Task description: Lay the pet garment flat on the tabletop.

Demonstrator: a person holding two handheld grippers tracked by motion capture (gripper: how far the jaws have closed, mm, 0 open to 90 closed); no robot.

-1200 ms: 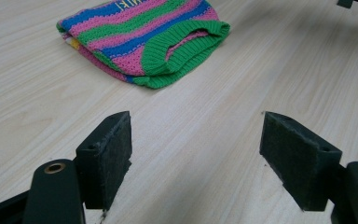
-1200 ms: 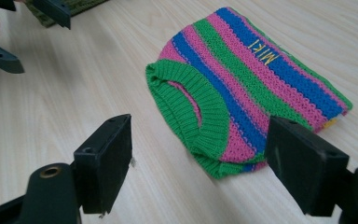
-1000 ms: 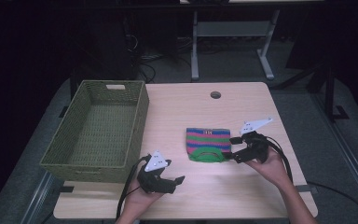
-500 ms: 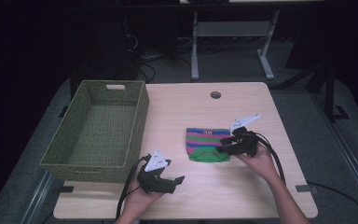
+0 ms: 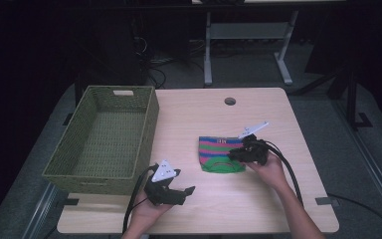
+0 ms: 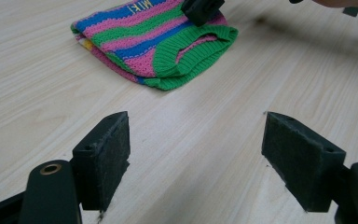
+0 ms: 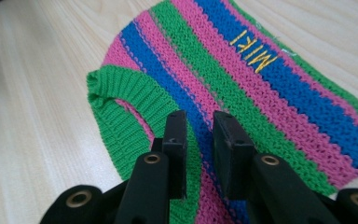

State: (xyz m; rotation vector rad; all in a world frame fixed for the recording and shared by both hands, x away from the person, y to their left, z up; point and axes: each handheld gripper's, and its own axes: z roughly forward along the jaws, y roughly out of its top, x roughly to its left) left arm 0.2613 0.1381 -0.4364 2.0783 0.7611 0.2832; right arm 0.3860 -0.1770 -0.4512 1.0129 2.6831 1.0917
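Note:
A small knitted garment [image 5: 218, 155] with pink, blue and green stripes, green ribbed edges and yellow letters lies flat right of the table's middle [image 6: 154, 42] [image 7: 270, 88]. My right gripper [image 5: 235, 155] [image 7: 199, 116] points down onto its right part. Its jaws have just been closing and stand a narrow gap apart, tips at the fabric near the green edge. I see the knit lying flat in the gap, not pinched. My left gripper [image 5: 186, 193] [image 6: 196, 135] rests near the front edge, wide open, with bare wood between its pads. It faces the garment from a short way off.
A green woven basket [image 5: 149, 130] stands on the left of the wooden table [image 5: 258, 204], with nothing inside. A round cable hole [image 5: 230, 101] sits near the far edge. Desk legs and cables stand on the dark floor behind.
My right gripper has moved left and down from the garment's right edge onto the fabric, and its jaws have narrowed. The left gripper and the garment have stayed put.

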